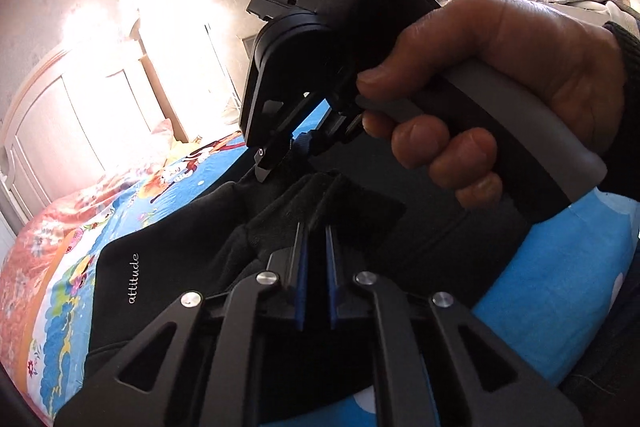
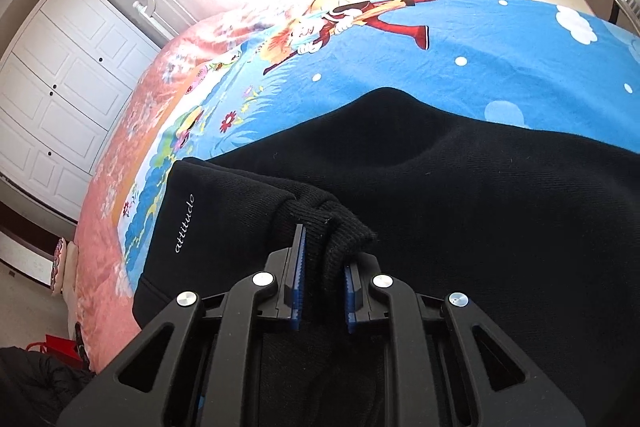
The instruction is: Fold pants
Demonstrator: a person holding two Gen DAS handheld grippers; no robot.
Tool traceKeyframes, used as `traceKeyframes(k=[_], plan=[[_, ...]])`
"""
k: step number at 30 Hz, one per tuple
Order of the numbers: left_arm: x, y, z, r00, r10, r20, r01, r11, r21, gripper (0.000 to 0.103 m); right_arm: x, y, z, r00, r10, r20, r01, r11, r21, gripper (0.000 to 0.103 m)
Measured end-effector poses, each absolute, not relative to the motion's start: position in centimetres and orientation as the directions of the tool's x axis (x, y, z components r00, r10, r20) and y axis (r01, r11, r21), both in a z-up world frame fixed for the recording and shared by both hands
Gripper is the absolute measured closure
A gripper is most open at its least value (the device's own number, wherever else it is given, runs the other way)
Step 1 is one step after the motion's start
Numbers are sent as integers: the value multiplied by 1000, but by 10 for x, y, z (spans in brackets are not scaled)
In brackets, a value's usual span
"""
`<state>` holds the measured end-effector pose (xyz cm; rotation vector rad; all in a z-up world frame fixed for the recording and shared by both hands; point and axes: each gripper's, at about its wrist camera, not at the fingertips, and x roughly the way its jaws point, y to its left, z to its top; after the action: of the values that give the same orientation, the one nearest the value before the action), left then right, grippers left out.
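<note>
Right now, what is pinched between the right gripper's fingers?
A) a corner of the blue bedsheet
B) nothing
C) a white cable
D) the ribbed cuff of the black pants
D: in the right wrist view the right gripper has its blue pads closed on the ribbed cuff of the black pants, above the bedsheet.

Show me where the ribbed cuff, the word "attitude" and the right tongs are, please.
ribbed cuff (image 2: 340,231), right wrist view, on the knit bunched between the pads.
word "attitude" (image 2: 186,223), right wrist view, mid lettering.
right tongs (image 2: 322,259), right wrist view, between the fingertips.
</note>
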<state>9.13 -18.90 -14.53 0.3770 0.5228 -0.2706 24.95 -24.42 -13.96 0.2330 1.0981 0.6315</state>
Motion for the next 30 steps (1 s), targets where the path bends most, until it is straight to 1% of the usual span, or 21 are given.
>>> traceKeyframes(k=[3, 4, 5, 6, 7, 9, 10, 12, 13, 14, 15, 16, 17, 18, 19, 20, 21, 22, 23, 27, 30], plan=[[101, -188, -162, 800, -161, -577, 356, 903, 242, 95, 252, -245, -153, 301, 571, -764, -345, 812, 471, 86], [100, -187, -164, 796, -168, -581, 359, 904, 230, 93, 253, -246, -157, 301, 570, -764, -345, 813, 470, 86], [97, -185, -161, 794, -187, -578, 364, 908, 206, 85, 253, -247, -159, 304, 574, -760, -347, 810, 473, 86], [92, -180, -154, 786, -224, -576, 377, 913, 158, 80, 252, -249, -159, 312, 576, -756, -350, 809, 472, 86], [85, -170, -145, 788, -263, -557, 377, 921, 98, 80, 250, -251, -158, 323, 567, -758, -352, 815, 460, 86], [74, -142, -129, 807, -276, -522, 323, 947, -2, 79, 244, -253, -151, 361, 529, -768, -352, 840, 413, 83], [70, -124, -123, 818, -263, -512, 277, 960, -50, 80, 240, -255, -146, 388, 503, -772, -344, 856, 385, 76], [65, -82, -117, 834, -221, -505, 171, 975, -144, 80, 229, -258, -133, 458, 432, -777, -320, 896, 309, 68], [64, -63, -117, 841, -178, -511, 111, 981, -160, 80, 222, -259, -126, 494, 402, -771, -311, 910, 275, 62], [64, -47, -118, 841, -133, -525, 60, 986, -154, 80, 215, -259, -119, 517, 392, -761, -310, 915, 260, 51], [66, -33, -123, 829, -96, -551, 22, 990, -140, 80, 207, -258, -114, 532, 394, -749, -317, 914, 255, 42], [72, -21, -130, 801, -64, -596, -18, 991, -131, 80, 199, -255, -108, 548, 395, -737, -326, 912, 247, 27], [78, -11, -141, 754, -38, -656, -61, 990, -126, 82, 191, -250, -104, 562, 395, -727, -339, 912, 233, 24], [81, -1, -147, 729, -24, -684, -97, 986, -138, 85, 184, -244, -101, 572, 387, -723, -349, 913, 212, 24], [78, 9, -147, 735, -22, -677, -123, 978, -166, 91, 177, -237, -99, 576, 376, -726, -361, 914, 187, 20], [73, 13, -141, 749, -16, -662, -136, 975, -177, 90, 170, -229, -97, 581, 368, -727, -374, 913, 163, 16], [70, 17, -137, 763, -6, -646, -136, 976, -171, 86, 164, -222, -97, 590, 364, -720, -385, 911, 145, 15], [71, 20, -133, 775, -4, -631, -125, 979, -160, 78, 159, -216, -98, 599, 359, -716, -385, 913, 135, 15], [73, 20, -128, 782, -8, -623, -113, 981, -155, 72, 157, -210, -102, 598, 350, -721, -377, 917, 133, 15], [109, 21, -116, 789, -10, -614, -87, 988, -128, 71, 158, -189, -133, 563, 279, -778, -359, 931, 74, 15], [144, 24, -111, 777, -36, -629, -72, 987, -145, 71, 163, -186, -159, 520, 230, -823, -353, 935, 38, 15]])
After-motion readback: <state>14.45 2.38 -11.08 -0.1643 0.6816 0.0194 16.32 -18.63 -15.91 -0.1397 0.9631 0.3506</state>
